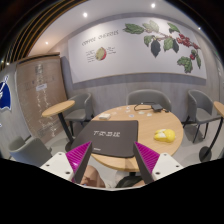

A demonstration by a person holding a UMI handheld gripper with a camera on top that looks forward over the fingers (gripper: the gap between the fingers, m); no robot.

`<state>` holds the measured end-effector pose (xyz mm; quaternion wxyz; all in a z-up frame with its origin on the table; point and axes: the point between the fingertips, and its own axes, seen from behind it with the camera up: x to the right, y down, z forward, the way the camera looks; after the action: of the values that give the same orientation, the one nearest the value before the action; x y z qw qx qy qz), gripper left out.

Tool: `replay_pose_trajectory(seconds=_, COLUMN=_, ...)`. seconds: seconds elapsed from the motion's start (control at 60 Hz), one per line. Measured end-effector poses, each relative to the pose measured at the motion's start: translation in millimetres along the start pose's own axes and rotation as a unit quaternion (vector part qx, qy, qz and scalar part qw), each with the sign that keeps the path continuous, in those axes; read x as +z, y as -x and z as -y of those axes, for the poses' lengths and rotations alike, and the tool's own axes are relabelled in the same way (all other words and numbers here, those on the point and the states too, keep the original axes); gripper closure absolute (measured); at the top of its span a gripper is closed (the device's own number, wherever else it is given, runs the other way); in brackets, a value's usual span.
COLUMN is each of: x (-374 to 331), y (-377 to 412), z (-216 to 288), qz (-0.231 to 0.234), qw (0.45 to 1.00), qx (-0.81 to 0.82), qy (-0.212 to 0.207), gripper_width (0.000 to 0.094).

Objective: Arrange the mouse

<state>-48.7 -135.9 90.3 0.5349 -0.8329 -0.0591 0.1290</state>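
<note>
A small yellow mouse lies on the round wooden table, to the right of a grey laptop and beyond my right finger. My gripper hovers above the table's near edge with its magenta-padded fingers set wide apart, open. The laptop stands just ahead of them, filling the gap between the tips. Low between the fingers are a pale shape and a dark shape that I cannot identify. Neither finger touches the mouse.
Grey chairs ring the table, with another at the right. A smaller round table stands at the left before a wooden cabinet. The far wall bears a plant mural.
</note>
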Motion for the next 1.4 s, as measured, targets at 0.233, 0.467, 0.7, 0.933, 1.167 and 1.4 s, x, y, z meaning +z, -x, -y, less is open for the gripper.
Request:
replay_pose_trajectory(seconds=0.233, x=21.9, y=-30.1, z=-12.6, qz=-0.052, qw=0.999, qx=-0.014, qy=0.003, gripper_width=0.0084)
replay_pose_trajectory(seconds=0.467, x=47.2, y=-163.7, z=-34.5, qz=-0.163, qw=0.986, qx=-0.025, qy=0.038, gripper_width=0.0088)
replay_pose_trajectory(seconds=0.7, x=90.6, y=-245.1, z=-33.4, qz=-0.188, qw=0.981, qx=0.008, qy=0.046, gripper_width=0.0082)
replay_pose_trajectory(seconds=0.933, x=149.7, y=-284.8, z=-4.5, qz=-0.169, qw=0.985, qx=-0.008, qy=0.029, gripper_width=0.0248)
replay_pose_trajectory(seconds=1.167, x=151.0, y=-296.8, z=2.2, qz=-0.187, qw=0.982, qx=0.007, qy=0.008, gripper_width=0.0569)
replay_pose_trajectory(seconds=1.4, x=88.7, y=-171.7, z=109.6, qz=-0.170, qw=0.978, qx=0.044, qy=-0.112, gripper_width=0.0570)
